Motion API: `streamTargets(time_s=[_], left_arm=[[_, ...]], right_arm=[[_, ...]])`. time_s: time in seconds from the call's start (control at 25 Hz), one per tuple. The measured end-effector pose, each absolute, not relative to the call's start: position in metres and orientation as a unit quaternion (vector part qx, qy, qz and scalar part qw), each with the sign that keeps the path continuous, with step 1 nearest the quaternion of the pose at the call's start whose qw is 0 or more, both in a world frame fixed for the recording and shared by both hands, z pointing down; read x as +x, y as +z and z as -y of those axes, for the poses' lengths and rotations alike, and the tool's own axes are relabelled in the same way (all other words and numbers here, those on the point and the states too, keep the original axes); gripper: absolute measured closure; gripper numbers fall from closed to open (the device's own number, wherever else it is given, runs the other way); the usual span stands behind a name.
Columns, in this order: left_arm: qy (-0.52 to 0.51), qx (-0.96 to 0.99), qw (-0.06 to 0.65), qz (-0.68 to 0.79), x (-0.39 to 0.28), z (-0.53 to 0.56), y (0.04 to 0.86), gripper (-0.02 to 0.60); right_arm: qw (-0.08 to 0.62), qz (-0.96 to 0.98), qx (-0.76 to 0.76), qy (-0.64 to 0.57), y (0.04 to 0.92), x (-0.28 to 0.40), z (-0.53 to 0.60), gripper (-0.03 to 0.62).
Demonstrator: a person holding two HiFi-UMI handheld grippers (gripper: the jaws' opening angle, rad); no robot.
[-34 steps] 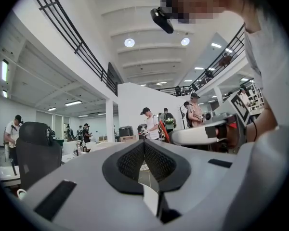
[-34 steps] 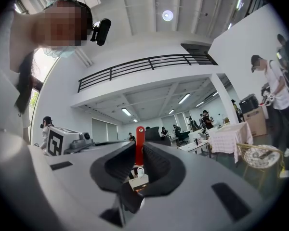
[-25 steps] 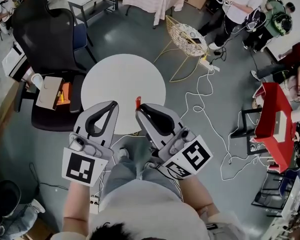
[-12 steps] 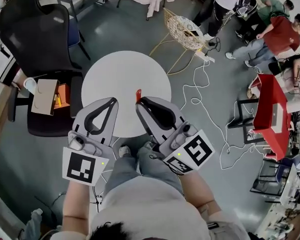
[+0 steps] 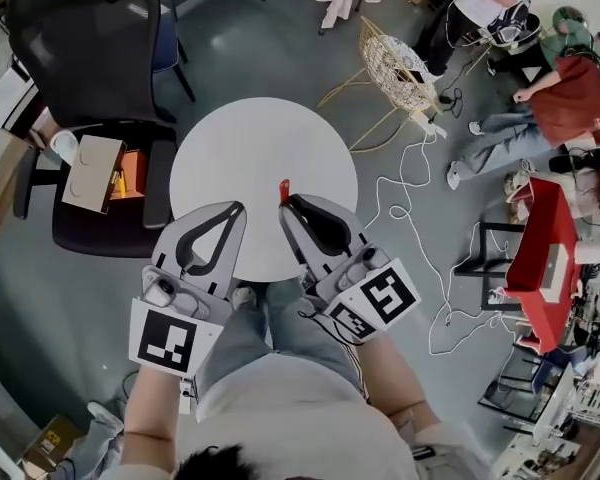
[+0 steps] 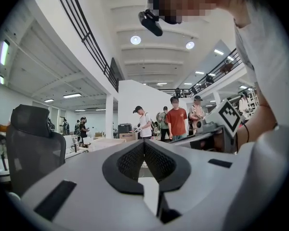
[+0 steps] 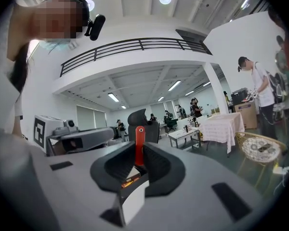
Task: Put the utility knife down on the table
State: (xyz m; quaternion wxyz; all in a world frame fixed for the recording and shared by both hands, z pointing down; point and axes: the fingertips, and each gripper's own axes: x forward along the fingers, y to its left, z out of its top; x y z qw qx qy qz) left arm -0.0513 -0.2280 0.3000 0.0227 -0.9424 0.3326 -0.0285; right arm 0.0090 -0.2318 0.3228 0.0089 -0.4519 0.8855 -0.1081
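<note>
A red utility knife (image 5: 284, 191) sticks up from between the jaws of my right gripper (image 5: 291, 204), which is shut on it over the near edge of the round white table (image 5: 250, 163). In the right gripper view the red utility knife (image 7: 139, 146) stands upright, pinched between the dark pads. To its left, my left gripper (image 5: 231, 211) is shut with nothing in it, also above the table's near edge. The left gripper (image 6: 144, 146) shows its two pads pressed together in its own view.
A black office chair (image 5: 85, 53) with a box (image 5: 93, 173) on its seat stands left of the table. A wire chair (image 5: 400, 73) and white cables (image 5: 420, 218) lie to the right, with a red stand (image 5: 545, 233) farther right. People stand at the upper right.
Both grippers keep their pose and grip. The view has shifted slightly, so the table and grippers sit a little further right and lower in the picture.
</note>
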Motion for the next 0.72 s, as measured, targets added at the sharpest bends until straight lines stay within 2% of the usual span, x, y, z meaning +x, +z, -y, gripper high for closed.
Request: streamTargets(time_s=[0.72], left_arm=[[-0.047, -0.927, -0.026, -0.372, -0.049, 0.252, 0.346, 0.572]], right_arm=[[-0.181, -0.849, -0.441, -0.229, 0.531, 0.037, 0.287, 0.539]])
